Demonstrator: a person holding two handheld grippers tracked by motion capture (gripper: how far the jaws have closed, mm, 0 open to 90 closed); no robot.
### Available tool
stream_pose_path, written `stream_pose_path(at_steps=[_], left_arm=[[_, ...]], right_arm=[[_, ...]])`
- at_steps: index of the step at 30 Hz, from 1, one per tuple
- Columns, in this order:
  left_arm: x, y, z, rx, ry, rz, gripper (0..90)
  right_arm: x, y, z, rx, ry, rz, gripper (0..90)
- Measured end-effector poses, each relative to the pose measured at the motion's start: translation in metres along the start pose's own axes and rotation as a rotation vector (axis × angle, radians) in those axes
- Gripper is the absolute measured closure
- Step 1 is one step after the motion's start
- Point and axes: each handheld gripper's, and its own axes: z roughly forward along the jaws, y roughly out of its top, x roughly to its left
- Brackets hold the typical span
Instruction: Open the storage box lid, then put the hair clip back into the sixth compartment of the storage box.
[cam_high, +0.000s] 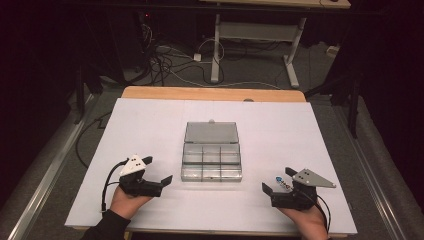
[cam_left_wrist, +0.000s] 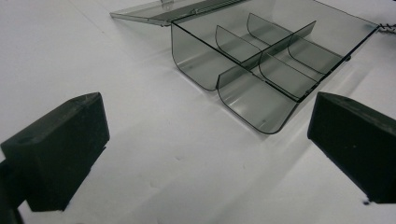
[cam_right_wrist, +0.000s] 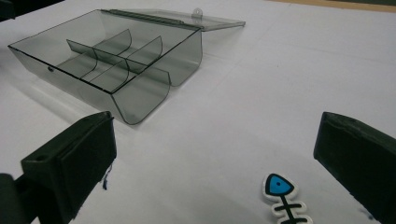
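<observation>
While both grippers rest wide and empty beside the open compartment box (cam_high: 211, 151), the right gripper (cam_high: 276, 181) straddles the fishbone charm (cam_right_wrist: 283, 198); next comes closing on it.

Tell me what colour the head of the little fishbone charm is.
The fishbone charm has a blue head with a black outline and white border, with a black skeleton body; clearest in the right gripper view.

Compartment box (cam_high: 211, 158) lies mid-table, lid behind it; fish charm (cam_right_wrist: 284, 198), seemingly flat, lies near its right
</observation>
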Motion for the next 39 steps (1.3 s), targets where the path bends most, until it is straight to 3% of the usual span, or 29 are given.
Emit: stream_pose_path(at_steps=[8, 20, 30, 39], left_arm=[[0.002, -0.001, -0.002, -0.009, 0.001, -0.010, 0.0], [0.003, 0.002, 0.002, -0.021, -0.012, -0.014, 0.0], [0.003, 0.004, 0.006, -0.026, -0.023, -0.012, 0.0], [0.008, 0.005, 0.011, -0.029, -0.041, -0.018, 0.0]], right_arm=[[-0.005, 0.001, -0.003, -0.002, -0.018, 0.008, 0.2], [-0.031, -0.003, -0.018, 0.025, -0.112, 0.036, 2.7], [-0.043, -0.011, -0.030, 0.052, -0.156, 0.048, 14.5], [-0.038, -0.014, -0.027, 0.111, -0.155, 0.039, 30.5]])
